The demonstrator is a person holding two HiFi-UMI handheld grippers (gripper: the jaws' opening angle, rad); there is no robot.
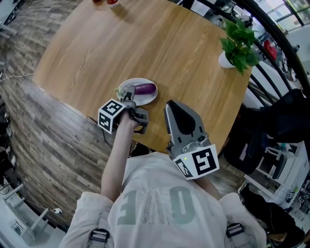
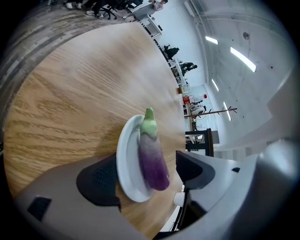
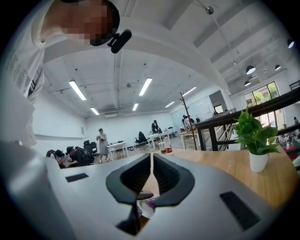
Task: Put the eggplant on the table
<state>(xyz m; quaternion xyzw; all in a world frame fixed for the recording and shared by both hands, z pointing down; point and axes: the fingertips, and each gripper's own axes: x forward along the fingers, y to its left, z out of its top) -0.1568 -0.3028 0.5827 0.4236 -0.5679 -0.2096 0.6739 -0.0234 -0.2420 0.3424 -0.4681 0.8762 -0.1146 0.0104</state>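
A purple eggplant with a green cap lies on a small white plate near the front edge of the round wooden table. My left gripper reaches the plate's left end and is open. In the left gripper view the plate and eggplant sit between the two jaws of the left gripper, and the right pad stands apart from the eggplant. My right gripper hovers over the table edge to the right of the plate, shut on nothing.
A potted green plant in a white pot stands at the table's right side, also in the right gripper view. Small bottles stand at the far edge. Black railings and a dark chair flank the right.
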